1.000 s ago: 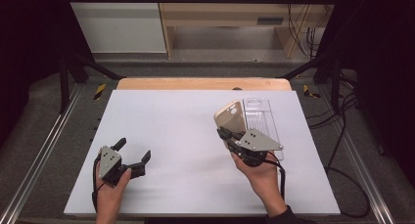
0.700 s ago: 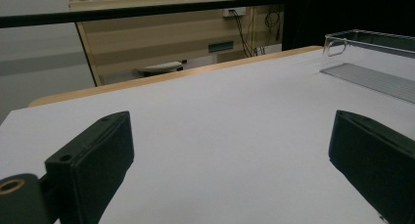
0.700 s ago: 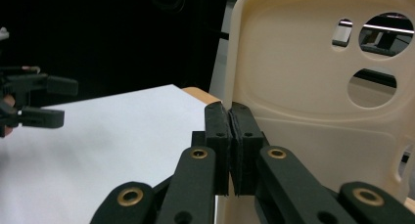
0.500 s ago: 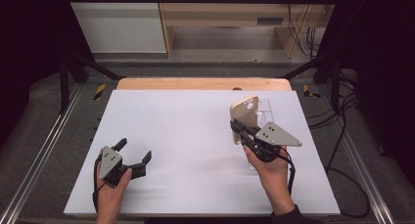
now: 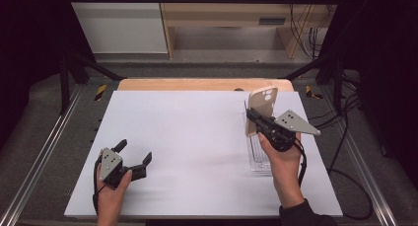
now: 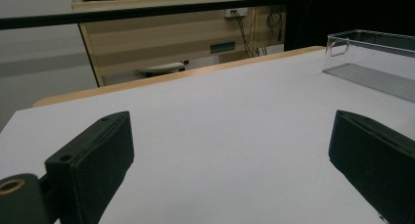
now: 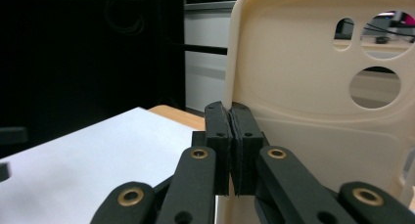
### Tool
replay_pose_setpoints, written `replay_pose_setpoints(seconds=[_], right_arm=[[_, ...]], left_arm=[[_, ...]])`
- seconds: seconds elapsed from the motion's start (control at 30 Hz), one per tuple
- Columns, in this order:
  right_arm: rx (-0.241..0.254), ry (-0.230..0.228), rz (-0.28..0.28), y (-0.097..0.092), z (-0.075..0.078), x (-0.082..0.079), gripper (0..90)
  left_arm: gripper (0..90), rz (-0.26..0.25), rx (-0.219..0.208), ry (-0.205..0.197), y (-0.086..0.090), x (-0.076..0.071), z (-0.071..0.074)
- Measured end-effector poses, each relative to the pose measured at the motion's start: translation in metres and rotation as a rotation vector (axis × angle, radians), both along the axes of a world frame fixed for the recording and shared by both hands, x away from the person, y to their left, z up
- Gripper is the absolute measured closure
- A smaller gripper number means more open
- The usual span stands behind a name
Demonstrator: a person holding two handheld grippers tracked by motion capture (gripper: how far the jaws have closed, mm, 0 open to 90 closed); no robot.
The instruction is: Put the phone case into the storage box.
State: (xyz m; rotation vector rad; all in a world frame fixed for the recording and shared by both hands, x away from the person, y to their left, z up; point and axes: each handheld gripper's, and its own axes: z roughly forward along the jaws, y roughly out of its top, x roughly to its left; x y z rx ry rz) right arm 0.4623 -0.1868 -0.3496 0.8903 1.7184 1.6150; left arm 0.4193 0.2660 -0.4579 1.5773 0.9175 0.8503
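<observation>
My right claw (image 7: 230, 150) is clamped on the edge of the case (image 7: 313, 111), holding it above the clear bin (image 5: 259, 152) at the counter's (image 5: 197, 132) right side. It's smooth cream plastic, rounded corners, three camera holes near the top. Long axis stands upright, holes end up. Its lower end is hidden behind the jaws. My left claw (image 5: 133, 159) sits low on the counter, jaws wide apart, holding nothing.
</observation>
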Motion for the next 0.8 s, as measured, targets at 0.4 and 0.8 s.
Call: replay_pose_setpoints(seconds=[0.4, 0.8], right_arm=[[0.011, 0.077, -0.106, -0.015, 0.018, 0.035, 87.9], [0.008, 0.154, -0.194, -0.025, 0.015, 0.050, 88.0]], left_arm=[[3.0, -0.007, -0.008, 0.003, 0.000, 0.000, -0.001], [3.0, -0.015, -0.042, 0.010, 0.000, 0.002, -0.002]])
